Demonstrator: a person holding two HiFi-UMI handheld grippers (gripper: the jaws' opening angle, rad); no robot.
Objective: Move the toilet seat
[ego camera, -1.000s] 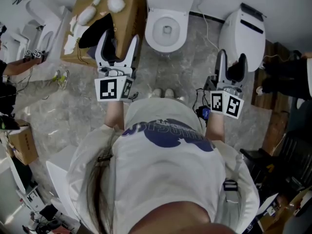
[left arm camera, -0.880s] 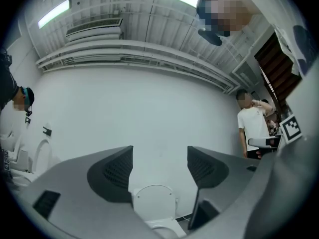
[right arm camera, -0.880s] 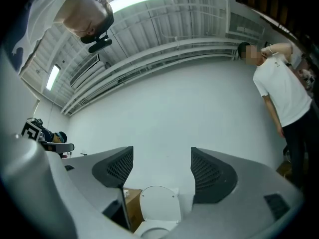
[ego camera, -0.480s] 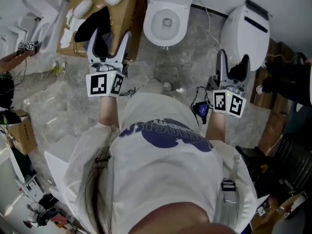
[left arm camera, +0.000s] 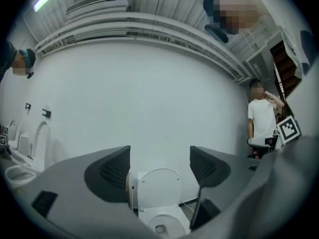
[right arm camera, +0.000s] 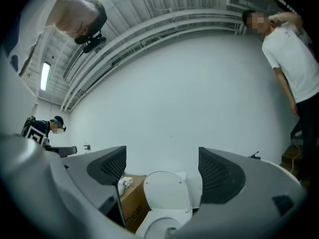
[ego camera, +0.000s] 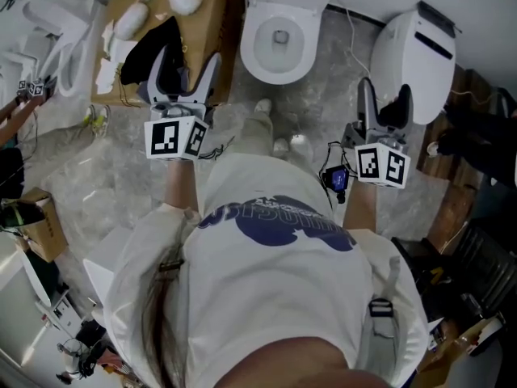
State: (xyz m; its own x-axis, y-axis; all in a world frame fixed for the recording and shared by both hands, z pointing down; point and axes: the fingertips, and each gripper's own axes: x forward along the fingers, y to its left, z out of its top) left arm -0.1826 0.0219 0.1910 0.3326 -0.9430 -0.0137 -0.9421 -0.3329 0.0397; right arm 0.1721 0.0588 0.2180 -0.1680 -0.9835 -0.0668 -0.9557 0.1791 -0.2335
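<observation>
One overhead, two level; toilet (ego camera: 279, 51) shared

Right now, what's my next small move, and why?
Probably ease both forward toward the toilet: the left gripper and right gripper, jaws just opened wider with nothing between them, hang short of its upright lid.

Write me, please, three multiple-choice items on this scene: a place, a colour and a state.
1. What stands left of the middle toilet in the head view? A. cardboard box B. chair C. bucket
2. What colour is that toilet? A. black B. white C. green
3. How is its lid? A. closed B. missing C. raised upright
Answers: A, the brown box sits right beside it; B, it shows white in every view; C, both gripper views show it standing up.
</observation>
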